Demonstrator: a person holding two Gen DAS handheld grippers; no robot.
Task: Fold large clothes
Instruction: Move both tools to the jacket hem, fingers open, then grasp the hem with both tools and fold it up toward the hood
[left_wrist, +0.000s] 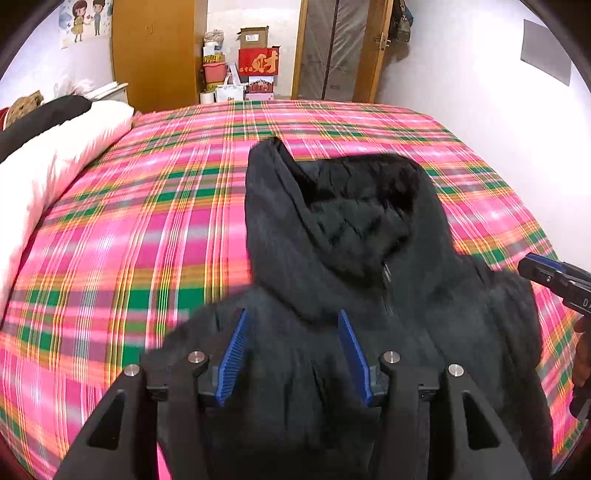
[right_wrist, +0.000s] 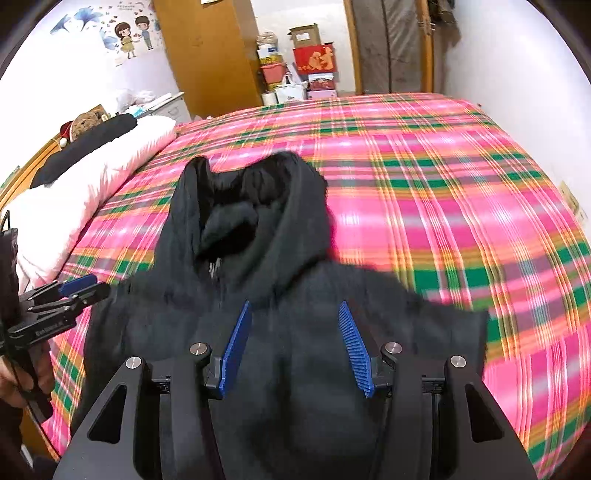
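Overhead, both wide-open grippers, left gripper (left_wrist: 293, 325) and right gripper (right_wrist: 295, 317), above black hooded jacket (left_wrist: 332, 229).

A pink plaid bedspread (left_wrist: 147, 229) covers the bed, a white pillow (left_wrist: 62, 162) lies along its left edge under a dark cloth (right_wrist: 88, 144), and beyond the foot stacked boxes (left_wrist: 255, 66) crowd beside a wooden wardrobe (left_wrist: 155, 48).

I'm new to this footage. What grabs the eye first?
A black hooded jacket lies front-up in the middle of a loud pink plaid bedspread, hood pointing away. Both tools hover open over its shoulders: the left tool and the right tool.
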